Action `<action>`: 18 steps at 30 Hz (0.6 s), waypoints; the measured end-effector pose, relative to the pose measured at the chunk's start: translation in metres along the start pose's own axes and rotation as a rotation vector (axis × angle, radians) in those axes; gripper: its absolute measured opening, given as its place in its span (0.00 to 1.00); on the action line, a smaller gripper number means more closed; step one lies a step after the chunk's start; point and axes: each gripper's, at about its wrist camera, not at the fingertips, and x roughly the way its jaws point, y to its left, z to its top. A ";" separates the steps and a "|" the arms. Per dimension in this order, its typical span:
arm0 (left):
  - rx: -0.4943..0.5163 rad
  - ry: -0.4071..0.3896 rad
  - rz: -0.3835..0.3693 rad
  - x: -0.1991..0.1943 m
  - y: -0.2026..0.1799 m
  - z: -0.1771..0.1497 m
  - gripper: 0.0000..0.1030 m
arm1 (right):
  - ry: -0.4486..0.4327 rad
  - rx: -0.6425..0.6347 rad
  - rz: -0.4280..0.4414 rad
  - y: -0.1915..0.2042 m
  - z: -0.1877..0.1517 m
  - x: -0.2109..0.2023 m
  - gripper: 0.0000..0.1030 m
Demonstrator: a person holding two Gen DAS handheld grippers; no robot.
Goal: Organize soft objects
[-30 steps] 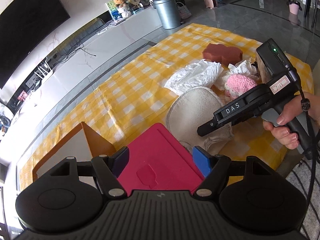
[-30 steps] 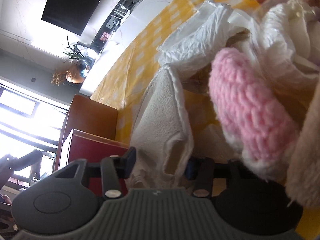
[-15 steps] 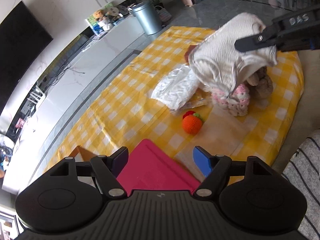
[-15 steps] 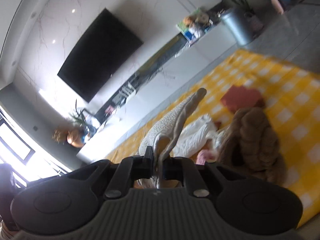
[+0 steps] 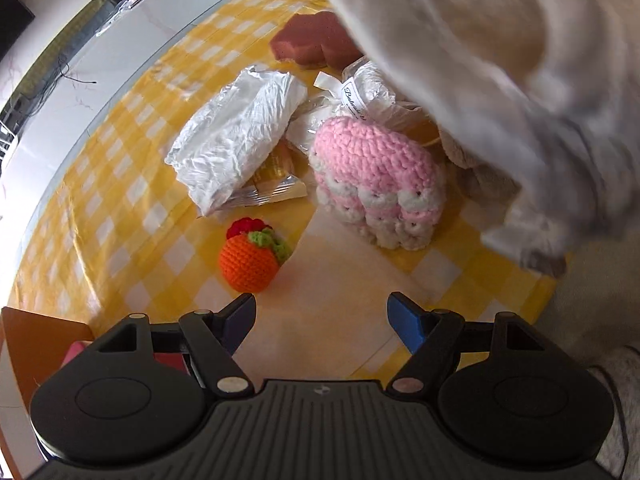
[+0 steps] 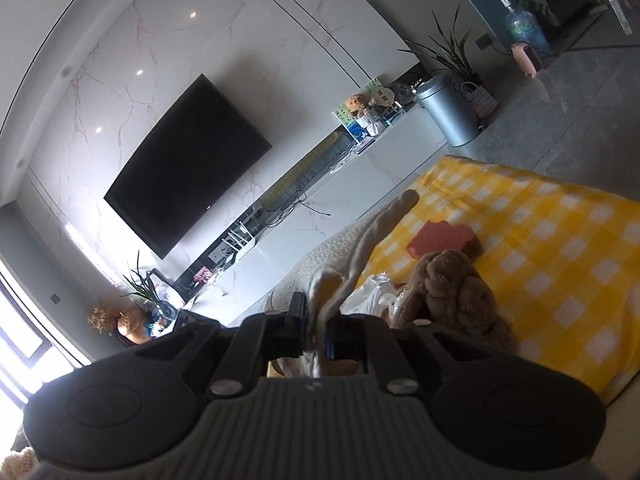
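Hanging from the right tongs [image 6: 318, 338], the cream fleece cloth [image 5: 500, 80] is clear of the tabletop [image 5: 132, 184], which probably explains the high grip: held by one pinched edge, it drapes free instead of dragging the pile beneath. Those tongs are clamped tight on a thin fold of it, the jaws almost meeting. In the left view the cloth fills the upper right, above the pink crochet piece [image 5: 376, 176] and a brown plush toy [image 6: 448, 292] just beside it. Next to these lie a crumpled white bag [image 5: 236, 136] over a clear wrapper, with a reddish sponge [image 5: 312, 40] further back. An orange crochet fruit [image 5: 250, 260] sits alone, nearer the left tongs [image 5: 322, 316], whose jaws stand wide with nothing between them, angled down at the checked cover, seemingly ready for the fruit.
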 end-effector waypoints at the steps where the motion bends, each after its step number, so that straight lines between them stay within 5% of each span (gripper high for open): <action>1: -0.020 0.003 -0.007 0.005 0.001 0.002 0.86 | -0.001 -0.004 -0.003 0.000 -0.001 -0.001 0.07; 5: -0.144 0.071 -0.093 0.028 0.015 0.005 0.86 | -0.010 -0.024 -0.033 -0.002 -0.004 0.000 0.09; 8: -0.239 0.099 -0.085 0.043 0.024 0.002 0.92 | -0.036 -0.083 -0.080 0.000 -0.008 -0.002 0.09; 10: -0.266 0.083 -0.111 0.049 0.032 0.000 1.00 | -0.027 -0.070 -0.061 -0.002 -0.009 -0.001 0.09; 18: -0.294 -0.007 -0.130 0.054 0.039 -0.023 1.00 | 0.015 -0.062 -0.102 -0.013 -0.014 0.016 0.08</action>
